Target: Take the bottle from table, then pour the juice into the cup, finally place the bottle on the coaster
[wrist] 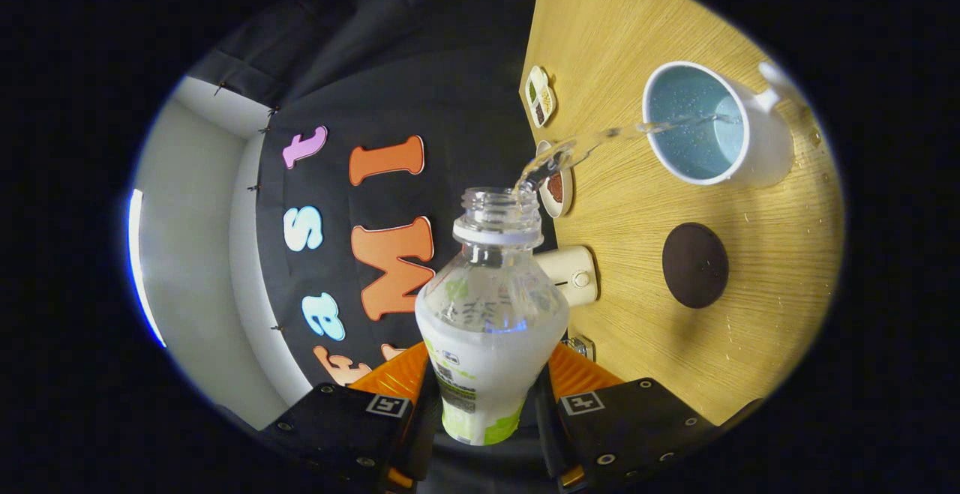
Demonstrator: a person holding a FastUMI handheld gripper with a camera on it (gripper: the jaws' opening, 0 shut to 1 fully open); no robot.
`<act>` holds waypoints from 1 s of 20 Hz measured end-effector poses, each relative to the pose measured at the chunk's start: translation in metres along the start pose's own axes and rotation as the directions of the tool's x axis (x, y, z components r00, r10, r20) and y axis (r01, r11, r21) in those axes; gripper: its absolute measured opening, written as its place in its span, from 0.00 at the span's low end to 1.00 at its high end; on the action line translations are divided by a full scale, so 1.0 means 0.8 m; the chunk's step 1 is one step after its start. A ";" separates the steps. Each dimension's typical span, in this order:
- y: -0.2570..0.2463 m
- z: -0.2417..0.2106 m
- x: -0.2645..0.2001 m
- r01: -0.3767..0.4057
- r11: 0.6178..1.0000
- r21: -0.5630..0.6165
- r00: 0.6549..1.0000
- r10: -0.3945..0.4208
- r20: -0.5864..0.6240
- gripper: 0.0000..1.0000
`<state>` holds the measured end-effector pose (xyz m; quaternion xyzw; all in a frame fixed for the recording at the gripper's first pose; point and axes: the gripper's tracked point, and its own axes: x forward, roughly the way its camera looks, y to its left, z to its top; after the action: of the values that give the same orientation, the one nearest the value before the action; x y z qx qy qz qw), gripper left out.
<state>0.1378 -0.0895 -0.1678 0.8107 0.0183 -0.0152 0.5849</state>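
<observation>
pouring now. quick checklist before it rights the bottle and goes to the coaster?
1. Grip: gripper shut on bottle, a finger on each side. ok.
2. Stream lands inside cup. ok.
3. Cup fill level: liquid on the inner wall, depth unclear. cannot tell.
4. Spill: droplets on table near the cup. not ok.
5. Coaster bare, nothing on it. ok.
6. Juice left in bottle: label hides the level. cannot tell.
</observation>
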 end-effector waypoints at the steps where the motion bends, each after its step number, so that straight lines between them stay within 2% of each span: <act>1: -0.001 -0.002 0.002 0.002 1.000 0.005 1.000 -0.002 -0.002 0.59; 20: 0.011 -0.001 -0.002 0.012 0.995 0.099 1.000 -0.014 0.016 0.59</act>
<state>0.1366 -0.0915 -0.1592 0.8384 0.0180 -0.0268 0.5440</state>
